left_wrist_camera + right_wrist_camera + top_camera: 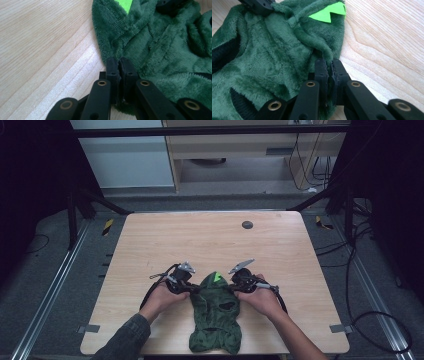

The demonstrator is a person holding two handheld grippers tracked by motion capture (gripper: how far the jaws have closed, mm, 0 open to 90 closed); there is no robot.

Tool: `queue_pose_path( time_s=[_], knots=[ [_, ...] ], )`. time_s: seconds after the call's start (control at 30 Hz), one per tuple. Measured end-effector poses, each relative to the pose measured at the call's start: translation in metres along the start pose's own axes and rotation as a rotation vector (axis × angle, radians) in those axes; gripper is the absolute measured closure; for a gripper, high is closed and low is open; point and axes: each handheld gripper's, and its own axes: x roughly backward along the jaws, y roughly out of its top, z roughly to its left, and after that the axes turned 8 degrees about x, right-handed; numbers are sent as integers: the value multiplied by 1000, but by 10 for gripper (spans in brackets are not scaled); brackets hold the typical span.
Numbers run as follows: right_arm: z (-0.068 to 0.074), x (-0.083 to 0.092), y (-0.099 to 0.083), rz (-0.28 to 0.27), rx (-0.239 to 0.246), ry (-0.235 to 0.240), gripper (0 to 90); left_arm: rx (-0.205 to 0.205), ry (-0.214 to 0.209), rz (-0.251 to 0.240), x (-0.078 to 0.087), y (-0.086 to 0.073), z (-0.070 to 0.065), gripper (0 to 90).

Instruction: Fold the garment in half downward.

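Observation:
A dark green fleece garment (216, 317) with a bright green spike (216, 276) lies on the wooden table (210, 240) near its front edge. My left gripper (191, 289) is shut on the garment's left edge (117, 53), its jaws pinching the fleece. My right gripper (235, 285) is shut on the opposite edge (329, 56), just below the bright green spike (328, 13). Both hands hold the grippers on either side of the garment's upper part. The garment's black openings (226, 306) face up.
A small dark round disc (247, 224) sits in the table's far right part. Black frame legs and cables stand around the table on the grey floor. Bare wood stretches beyond the garment.

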Motion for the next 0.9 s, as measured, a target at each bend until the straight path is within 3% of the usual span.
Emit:
queue_pose_path(
  time_s=[0.47, 0.9],
  knots=[
    [-8, 27, 8, -69, 13, -8, 857, -10, 18, -68, 23, 14, -1, 882],
    [-15, 39, 24, -98, 46, -23, 855, -19, 44, -114, 36, 23, 0, 880]
  ],
)
